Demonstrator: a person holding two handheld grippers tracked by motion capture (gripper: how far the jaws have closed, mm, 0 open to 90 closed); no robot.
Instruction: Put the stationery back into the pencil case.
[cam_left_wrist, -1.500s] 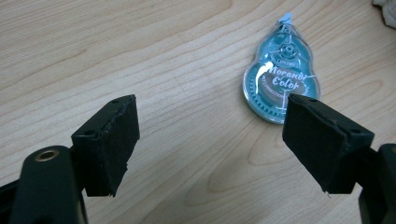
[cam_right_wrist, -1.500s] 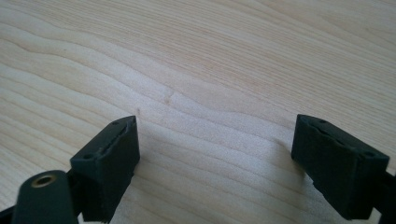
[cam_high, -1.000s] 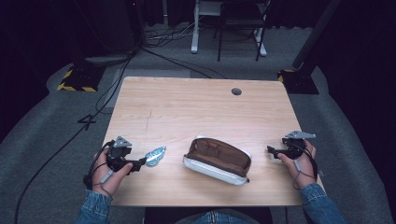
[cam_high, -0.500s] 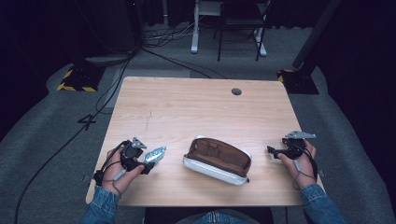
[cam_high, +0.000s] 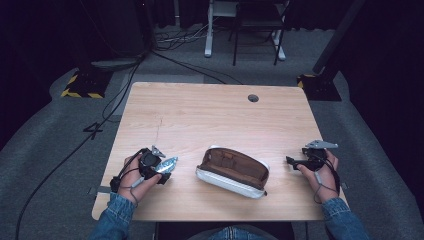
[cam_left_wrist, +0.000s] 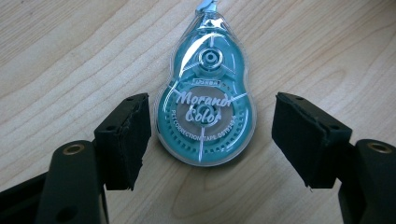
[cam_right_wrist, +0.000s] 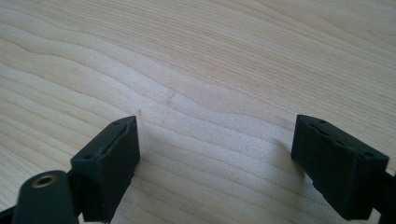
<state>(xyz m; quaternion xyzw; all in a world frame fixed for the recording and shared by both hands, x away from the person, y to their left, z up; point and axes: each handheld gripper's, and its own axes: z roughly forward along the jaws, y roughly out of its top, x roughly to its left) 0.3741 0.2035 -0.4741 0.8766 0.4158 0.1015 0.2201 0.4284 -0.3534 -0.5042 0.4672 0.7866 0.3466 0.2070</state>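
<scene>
In the left gripper view the correction tape dispenser (cam_left_wrist: 205, 88) has its applicator tip cut off by the top edge, and the small print under its brand name is too fine to read. In the high view the open pencil case (cam_high: 233, 171) shows a dark interior with contents too small to tell.

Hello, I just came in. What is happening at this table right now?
A person sits at a wooden table with a two-jaw gripper in each hand. The left gripper is open, its jaws on either side of a teal correction tape dispenser that lies flat on the wood, not yet gripped. An open pencil case lies in the middle, with a brown lining. The right gripper rests open on the bare table beside the case, holding nothing.
</scene>
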